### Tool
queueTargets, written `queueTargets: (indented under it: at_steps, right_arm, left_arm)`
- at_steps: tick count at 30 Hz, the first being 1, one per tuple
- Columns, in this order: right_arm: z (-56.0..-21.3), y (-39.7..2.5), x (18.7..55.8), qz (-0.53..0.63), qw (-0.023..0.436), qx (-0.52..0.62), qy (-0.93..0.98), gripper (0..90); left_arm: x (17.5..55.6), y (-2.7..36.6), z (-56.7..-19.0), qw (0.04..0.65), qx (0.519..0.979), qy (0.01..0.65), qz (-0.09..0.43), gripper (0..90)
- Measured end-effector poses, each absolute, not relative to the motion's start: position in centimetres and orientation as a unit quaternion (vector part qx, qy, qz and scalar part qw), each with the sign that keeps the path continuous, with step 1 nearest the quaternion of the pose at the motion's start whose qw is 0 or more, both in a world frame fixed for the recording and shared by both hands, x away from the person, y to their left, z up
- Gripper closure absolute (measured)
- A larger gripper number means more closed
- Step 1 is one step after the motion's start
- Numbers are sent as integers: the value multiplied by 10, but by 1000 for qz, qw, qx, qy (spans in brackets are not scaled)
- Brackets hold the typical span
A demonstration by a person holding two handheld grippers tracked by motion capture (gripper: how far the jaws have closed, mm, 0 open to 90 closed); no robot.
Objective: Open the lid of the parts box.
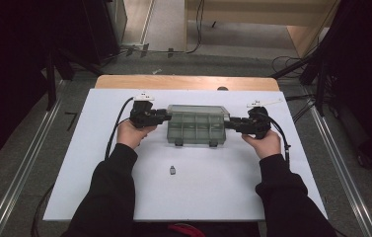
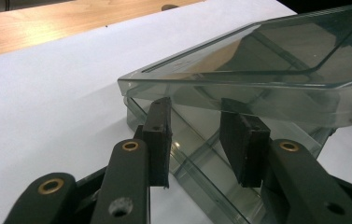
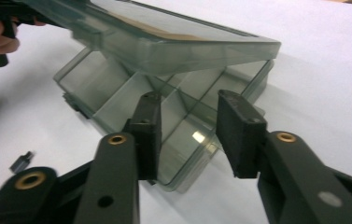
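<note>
You get a dim high view, dark around the white table [image 1: 99, 173]. Soft reflections sit on the clear box's [image 3: 173, 107] lid; its left end blurs, near jaws soft.

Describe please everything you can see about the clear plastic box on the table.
The box is smoky, see-through plastic, rectangular, with inner walls dividing it into small compartments that look empty. Two dark latches sit on its near edge. Its hinged lid is partly raised, tilted above the base. It lies on the white table, toward the far side. The left tool and the right tool meet its two short ends; the gripper views show open jaws at the base, and real contact is unclear.
</note>
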State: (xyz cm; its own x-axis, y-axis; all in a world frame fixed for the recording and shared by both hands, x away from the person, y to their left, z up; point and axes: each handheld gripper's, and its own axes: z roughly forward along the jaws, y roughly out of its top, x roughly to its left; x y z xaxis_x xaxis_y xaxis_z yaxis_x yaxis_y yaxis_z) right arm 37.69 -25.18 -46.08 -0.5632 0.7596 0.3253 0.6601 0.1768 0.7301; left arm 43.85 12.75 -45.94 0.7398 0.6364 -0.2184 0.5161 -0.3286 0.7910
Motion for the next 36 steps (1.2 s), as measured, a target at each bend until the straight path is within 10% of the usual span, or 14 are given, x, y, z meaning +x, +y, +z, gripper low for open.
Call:
queueTargets:
  at_steps: [36]
  right_arm:
    - [-458,-244,405,450,102,443,769,543]
  left_arm:
    - [441,123,-452,457,809,362,80,629]
